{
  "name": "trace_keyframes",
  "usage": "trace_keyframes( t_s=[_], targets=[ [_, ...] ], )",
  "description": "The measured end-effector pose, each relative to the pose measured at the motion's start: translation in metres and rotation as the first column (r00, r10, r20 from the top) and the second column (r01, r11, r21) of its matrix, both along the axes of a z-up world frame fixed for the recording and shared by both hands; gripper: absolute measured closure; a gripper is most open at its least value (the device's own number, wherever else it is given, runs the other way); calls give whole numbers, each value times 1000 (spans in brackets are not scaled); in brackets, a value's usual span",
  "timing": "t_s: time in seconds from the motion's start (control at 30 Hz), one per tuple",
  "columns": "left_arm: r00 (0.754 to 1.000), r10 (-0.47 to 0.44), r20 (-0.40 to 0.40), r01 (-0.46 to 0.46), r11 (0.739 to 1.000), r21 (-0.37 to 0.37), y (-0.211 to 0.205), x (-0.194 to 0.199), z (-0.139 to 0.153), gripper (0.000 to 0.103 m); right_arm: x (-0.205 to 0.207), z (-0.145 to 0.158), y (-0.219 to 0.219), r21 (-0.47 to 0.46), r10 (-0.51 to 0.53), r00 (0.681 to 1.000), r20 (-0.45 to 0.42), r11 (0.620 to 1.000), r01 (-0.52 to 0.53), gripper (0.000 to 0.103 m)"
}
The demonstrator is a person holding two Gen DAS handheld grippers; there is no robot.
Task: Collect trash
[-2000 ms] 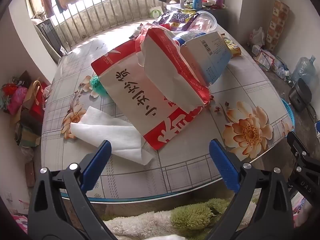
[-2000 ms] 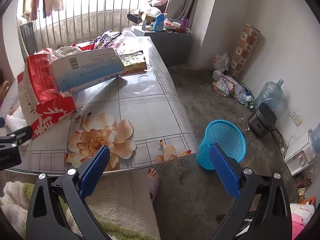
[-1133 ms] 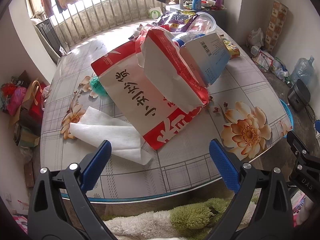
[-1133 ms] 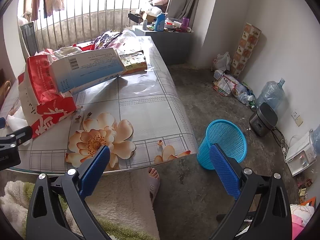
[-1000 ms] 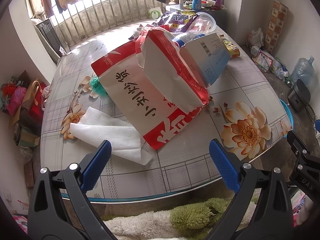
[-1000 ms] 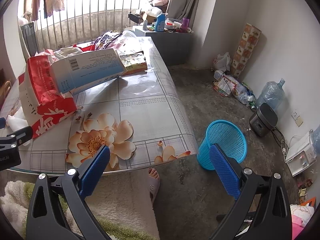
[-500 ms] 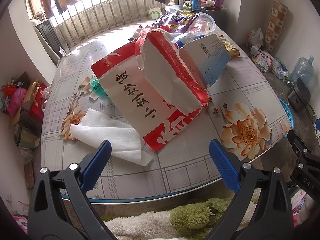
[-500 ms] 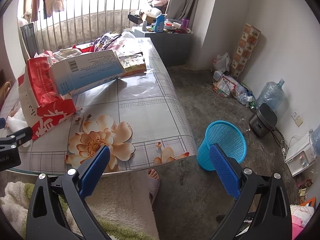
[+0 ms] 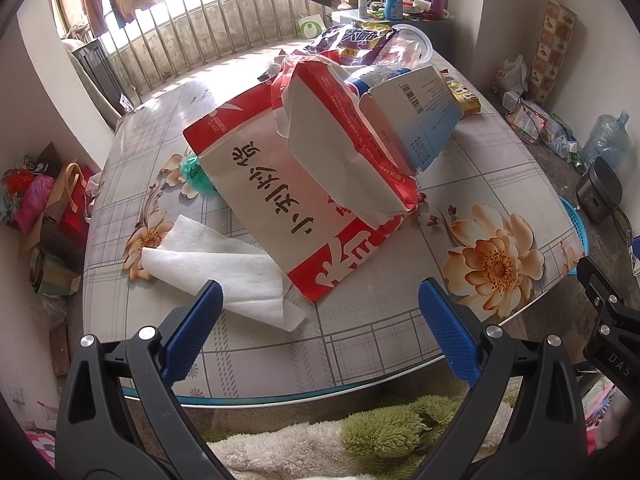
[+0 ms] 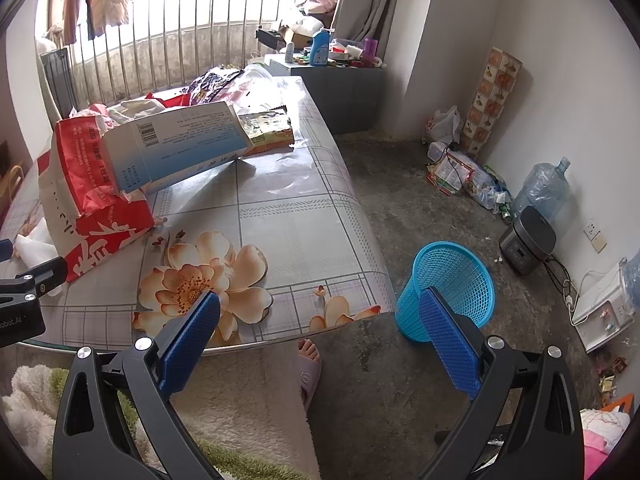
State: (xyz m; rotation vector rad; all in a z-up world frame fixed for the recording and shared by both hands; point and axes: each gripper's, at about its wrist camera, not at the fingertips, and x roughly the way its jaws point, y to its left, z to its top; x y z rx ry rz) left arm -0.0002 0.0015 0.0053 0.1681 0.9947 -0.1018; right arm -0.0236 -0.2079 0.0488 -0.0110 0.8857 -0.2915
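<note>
Both claws gape empty: your left claw (image 9: 320,312) faces the white paper sheet (image 9: 224,268) on the bench (image 9: 360,344); your right claw (image 10: 320,324) overlooks the blue mesh bin (image 10: 452,280), ready for drop-off.

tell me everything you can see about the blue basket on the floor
The blue plastic mesh wastebasket is round, with an open lattice wall and a solid rim, wider at the top than at the base. It stands on the grey concrete floor just off the near corner of the flower-patterned table, leaning slightly towards the table. Nothing can be made out inside it. In the right wrist view one pad of the right tongs overlaps its lower edge. The left wrist view shows only a sliver of its rim.
</note>
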Motion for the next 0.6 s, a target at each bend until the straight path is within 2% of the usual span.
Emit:
trace_keyframes(
  t_s=[0.6],
  targets=[
    [1000,1,-1,-1,1000,6,0,1,-3,9,0,-1,0,-1,0,1000,0,1000,0,6]
  ],
)
